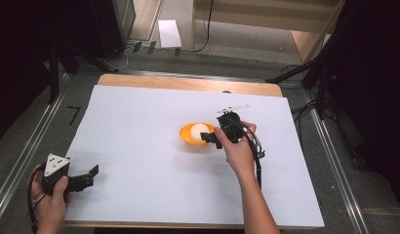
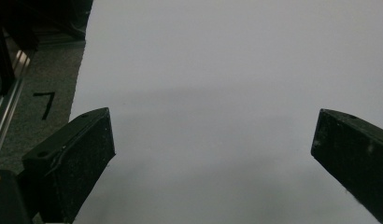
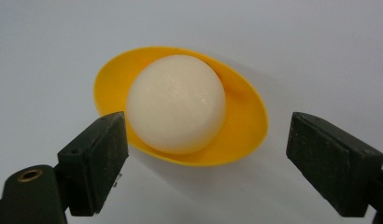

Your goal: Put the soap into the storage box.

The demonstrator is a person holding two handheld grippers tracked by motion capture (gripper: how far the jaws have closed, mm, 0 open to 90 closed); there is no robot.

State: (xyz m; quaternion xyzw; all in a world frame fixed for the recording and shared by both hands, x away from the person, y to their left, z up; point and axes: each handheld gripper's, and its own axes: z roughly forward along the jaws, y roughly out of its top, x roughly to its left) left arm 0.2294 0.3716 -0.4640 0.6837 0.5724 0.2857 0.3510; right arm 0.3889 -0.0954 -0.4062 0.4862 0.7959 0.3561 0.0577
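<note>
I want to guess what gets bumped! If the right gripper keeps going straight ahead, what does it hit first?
Probably the shallow yellow plastic bowl: its near rim lies between the open jaws of the right gripper, with the round cream-white ball just behind.

Between the right gripper's (image 3: 206, 154) spread jaws lies open white sheet (image 3: 320, 56); ahead, the yellow bowl (image 3: 245, 126) with its white ball (image 3: 176, 103) blocks passage. Ahead of the left gripper (image 2: 213, 144), bare sheet.
</note>
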